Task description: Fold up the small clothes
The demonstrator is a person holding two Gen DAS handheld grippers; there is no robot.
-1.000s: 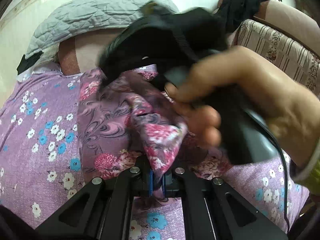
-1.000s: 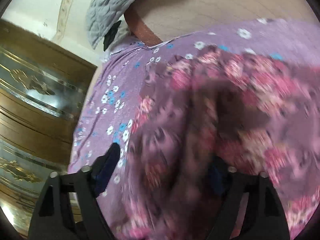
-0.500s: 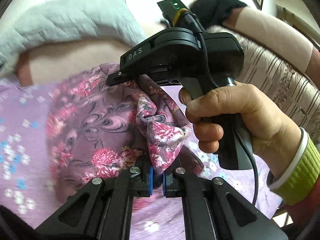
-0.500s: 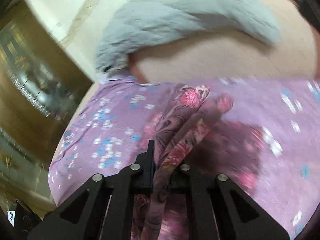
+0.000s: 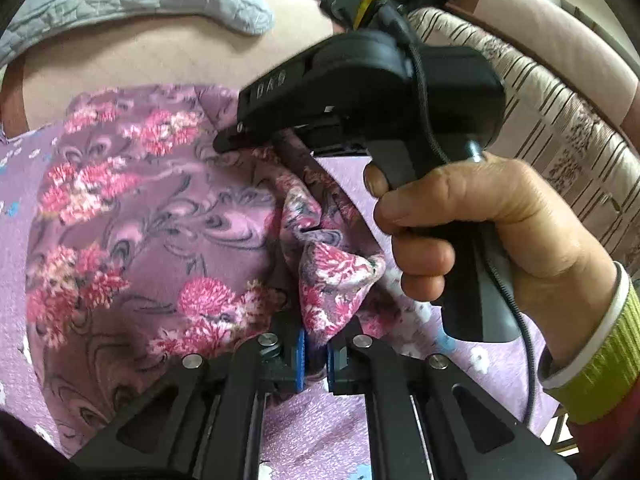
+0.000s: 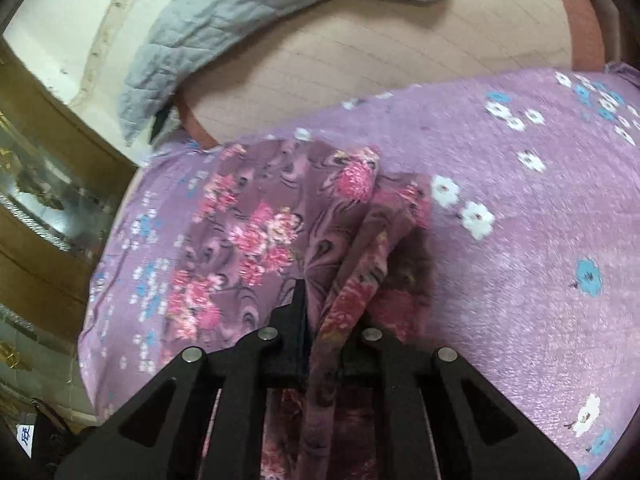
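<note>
A small mauve garment with pink flowers [image 5: 160,216] lies partly spread on a purple flowered cloth [image 5: 404,396]. My left gripper [image 5: 314,354] is shut on a bunched corner of the garment close to the cloth. In the left wrist view the right gripper's body [image 5: 372,92] is just beyond, held by a hand [image 5: 492,240], pinching another edge of the same garment. In the right wrist view my right gripper [image 6: 326,330] is shut on a gathered fold of the garment [image 6: 248,236], which drapes down onto the purple cloth [image 6: 540,240].
A grey quilted blanket [image 6: 260,16] lies at the back on a beige mattress [image 6: 400,80]. A striped cushion [image 5: 560,128] is at the right. A wooden cabinet with glass [image 6: 44,184] stands left of the bed.
Both grippers lifted and drew the garment's edges together, then lowered. The right gripper closed onto a fold. The garment now lies flatter and doubled on the cloth.
</note>
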